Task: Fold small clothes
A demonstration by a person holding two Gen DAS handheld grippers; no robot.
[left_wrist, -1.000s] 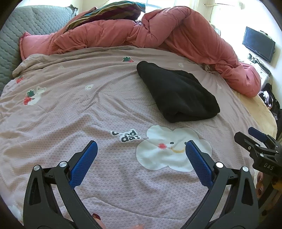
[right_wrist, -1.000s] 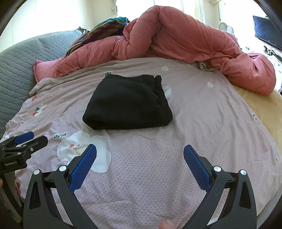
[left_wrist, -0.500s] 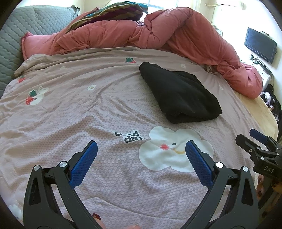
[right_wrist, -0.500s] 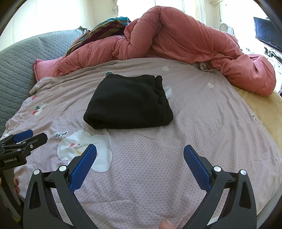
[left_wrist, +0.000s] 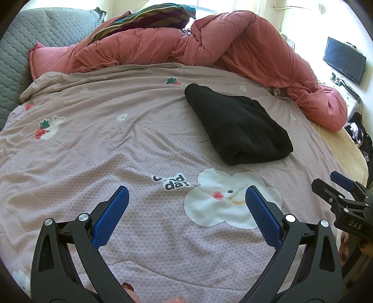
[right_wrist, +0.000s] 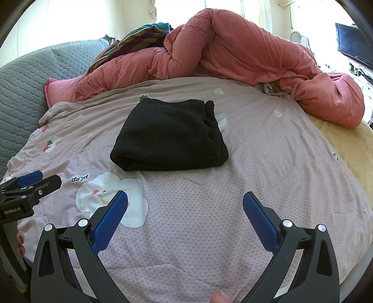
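Garment: the black garment [right_wrist: 169, 137] you are working on lies folded into a compact bundle near the middle of the bed, its thick rolled fold toward you.
Bedspread: it rests on a mauve bedspread [right_wrist: 233, 186] printed with small strawberries; a white cloud print [left_wrist: 230, 198] and a word label sit just on your side of the bundle.
Left gripper: your left gripper [left_wrist: 186, 204] hovers over the bedspread with its jaws spread wide, nothing between them, well short of the garment.
Right gripper: your right gripper [right_wrist: 185, 206] is likewise wide apart and empty, near the bed's front edge.
Duvet: a bunched pink duvet [right_wrist: 233, 53] is heaped along the far side, with a striped cloth [left_wrist: 149, 21] on top.
Headboard: a grey quilted headboard [left_wrist: 35, 39] stands on the left.
Room: a dark screen [left_wrist: 342, 60] hangs on the bright right-hand wall.
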